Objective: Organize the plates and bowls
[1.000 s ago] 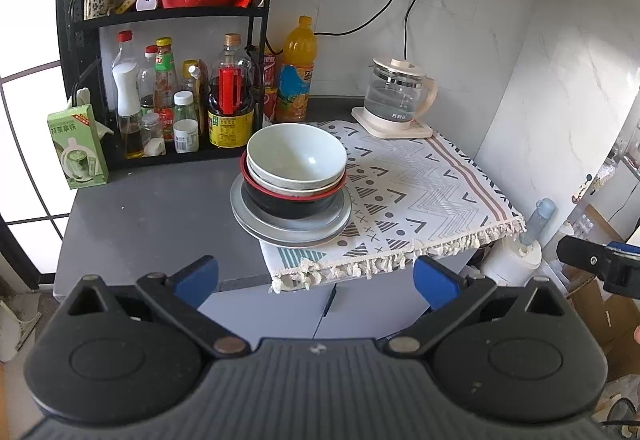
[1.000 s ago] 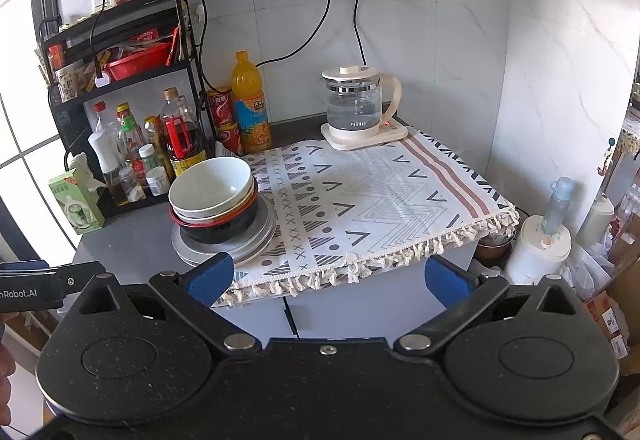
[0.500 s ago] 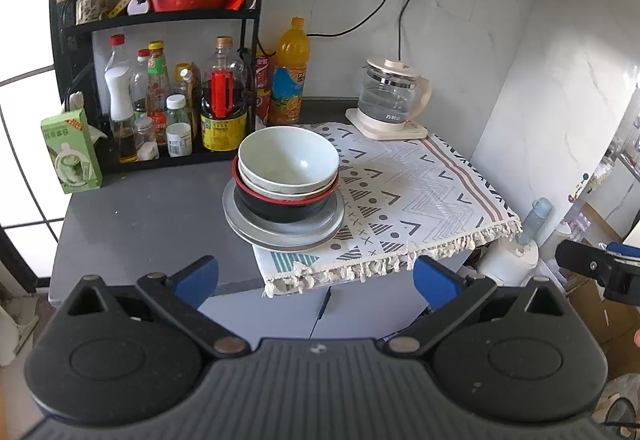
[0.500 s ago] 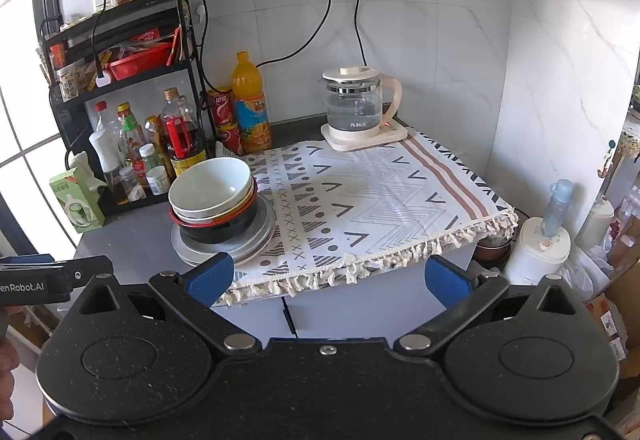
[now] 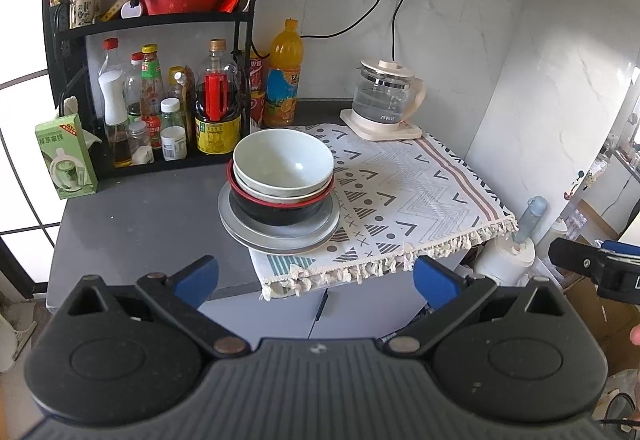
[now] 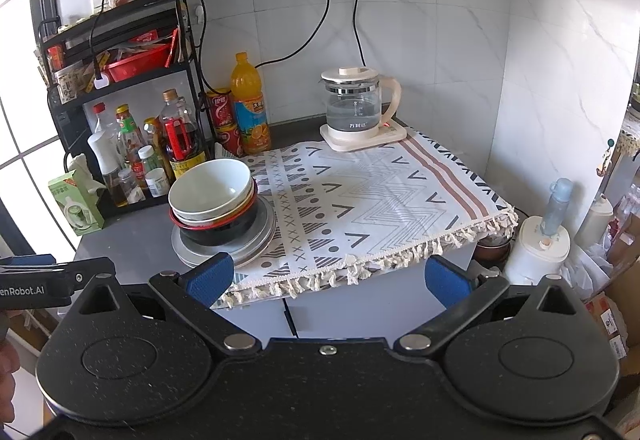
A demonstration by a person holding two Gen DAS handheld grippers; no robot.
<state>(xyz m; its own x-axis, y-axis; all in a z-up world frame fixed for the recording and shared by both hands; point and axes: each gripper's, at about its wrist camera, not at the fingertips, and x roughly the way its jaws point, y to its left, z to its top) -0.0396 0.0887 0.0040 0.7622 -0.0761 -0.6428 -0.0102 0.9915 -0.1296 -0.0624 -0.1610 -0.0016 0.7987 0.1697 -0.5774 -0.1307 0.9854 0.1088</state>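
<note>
While both tools hang back with jaws spread wide and empty, the left tool [image 5: 316,280] and right tool [image 6: 328,278] face one stack: pale bowl [image 5: 283,160] nested in the black bowl [image 5: 280,210] on grey plates [image 5: 280,236] at the surface's [image 5: 132,224] cloth edge. Stacked so, it fits either tidied dishes or ones awaiting sorting.

white bowl [image 5: 283,160], black-red bowl [image 5: 280,209], grey plate [image 5: 280,236]

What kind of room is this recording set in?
Most likely a small home kitchen: a condiment rack with sauce bottles, a glass kettle plugged into the tiled wall, and stacked bowls on the counter.
</note>
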